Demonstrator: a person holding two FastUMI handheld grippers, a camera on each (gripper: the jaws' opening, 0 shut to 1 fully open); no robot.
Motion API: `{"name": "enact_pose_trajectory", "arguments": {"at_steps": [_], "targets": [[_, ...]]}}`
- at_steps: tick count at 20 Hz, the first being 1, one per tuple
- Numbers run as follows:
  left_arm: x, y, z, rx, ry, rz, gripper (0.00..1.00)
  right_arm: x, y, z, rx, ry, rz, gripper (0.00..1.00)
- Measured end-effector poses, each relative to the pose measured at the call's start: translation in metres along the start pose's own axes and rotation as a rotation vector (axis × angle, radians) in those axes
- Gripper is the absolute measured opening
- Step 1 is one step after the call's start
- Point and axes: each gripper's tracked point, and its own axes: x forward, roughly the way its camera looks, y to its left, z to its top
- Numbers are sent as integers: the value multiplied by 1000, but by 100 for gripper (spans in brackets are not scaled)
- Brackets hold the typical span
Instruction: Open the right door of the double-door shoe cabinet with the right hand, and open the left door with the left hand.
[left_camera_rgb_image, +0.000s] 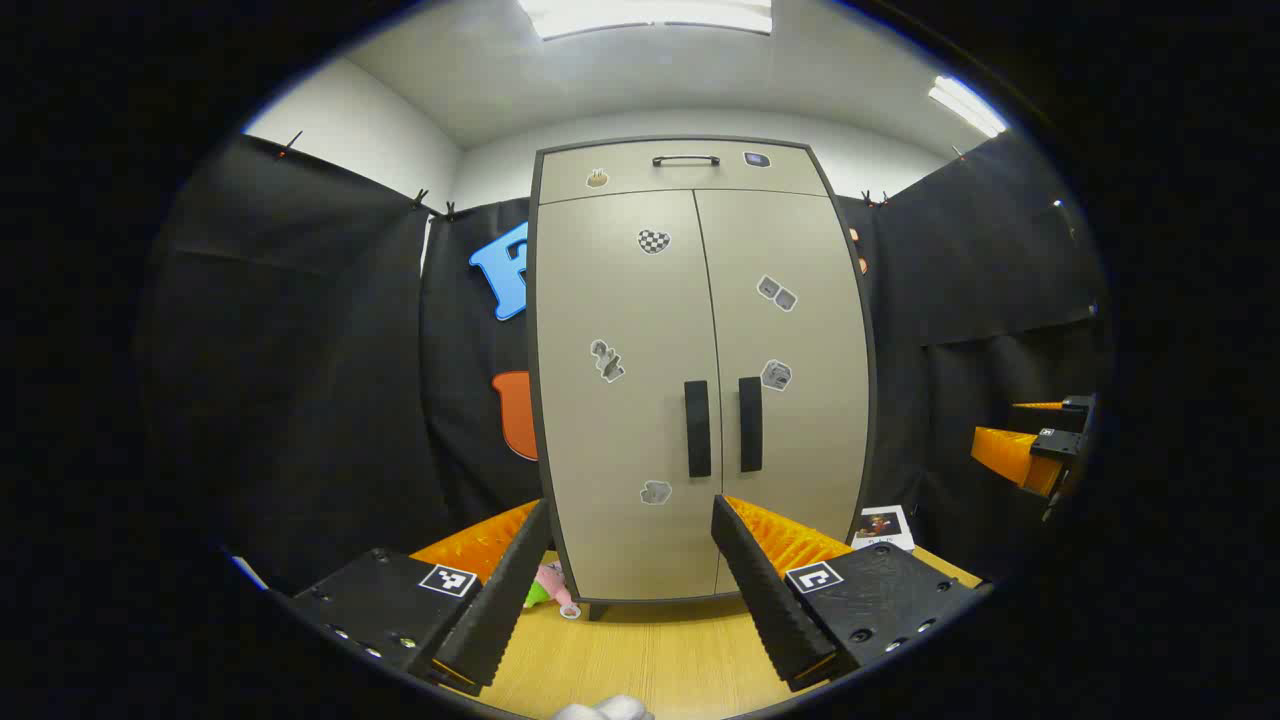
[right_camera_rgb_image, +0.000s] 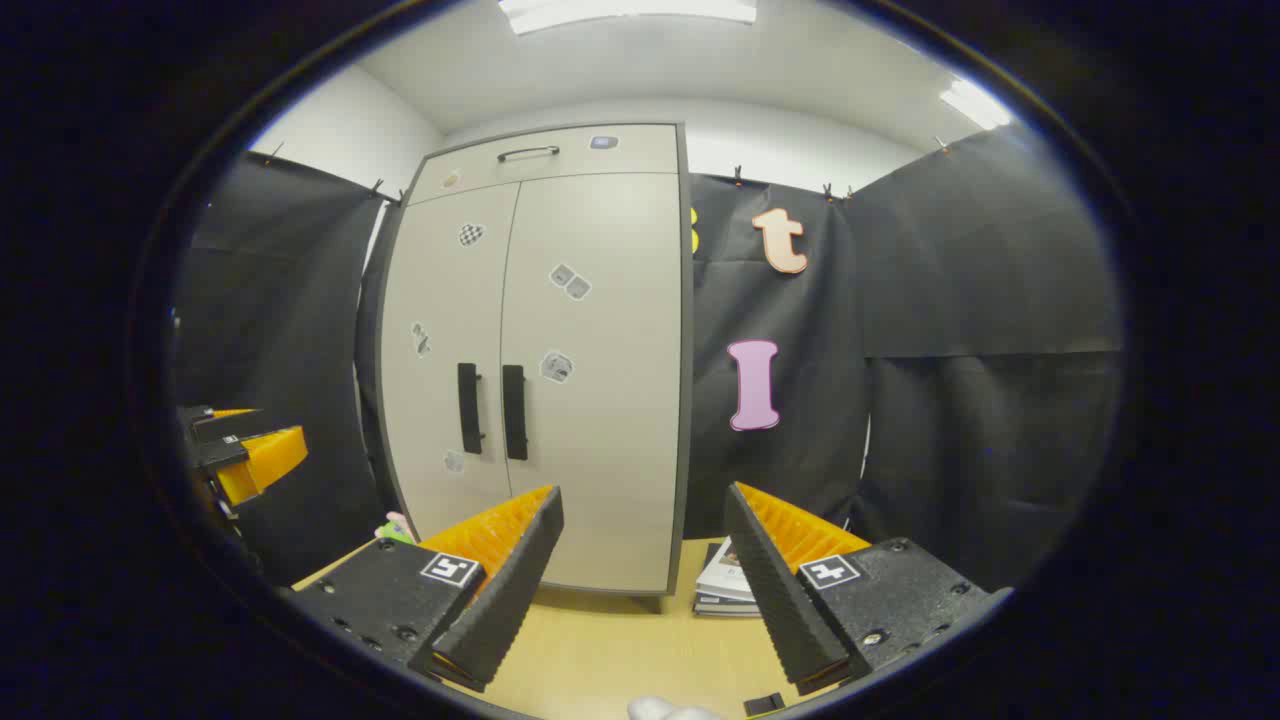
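both doors of the shoe cabinet (left_camera_rgb_image: 700, 370) stand closed on the table (left_camera_rgb_image: 640, 660). left gripper (left_camera_rgb_image: 632, 545) and right gripper (right_camera_rgb_image: 645, 535) hang spread, well back; next, the right gripper must reach the right door handle (right_camera_rgb_image: 514, 412).

Seen from low over the wooden table (left_camera_rgb_image: 640, 650), along the left gripper (left_camera_rgb_image: 632, 515), fingers spread: straight on at the shoe cabinet (left_camera_rgb_image: 700, 370), close ahead, both dark door handles dead centre between the fingers. From the right gripper (right_camera_rgb_image: 645, 505), likewise low and fingers apart: aimed past the cabinet's (right_camera_rgb_image: 560, 350) outer edge, cabinet ahead and off to the inner side, seen at an angle, black cloth wall beyond. Shared by both: cabinet front, tabletop, ceiling lights, each gripper's partner at the frame's inner edge.
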Motion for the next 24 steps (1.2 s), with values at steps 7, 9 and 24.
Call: {"name": "enact_pose_trajectory", "arguments": {"at_steps": [7,9,24], "targets": [[-13,13,1,2,-4,9,96,-11,16,-8,1,20,10,100],[-15,15,1,-4,-4,2,96,-14,20,-6,9,12,10,100],[-24,28,-15,-45,37,26,96,41,57,-13,30,48,26,100]]}}
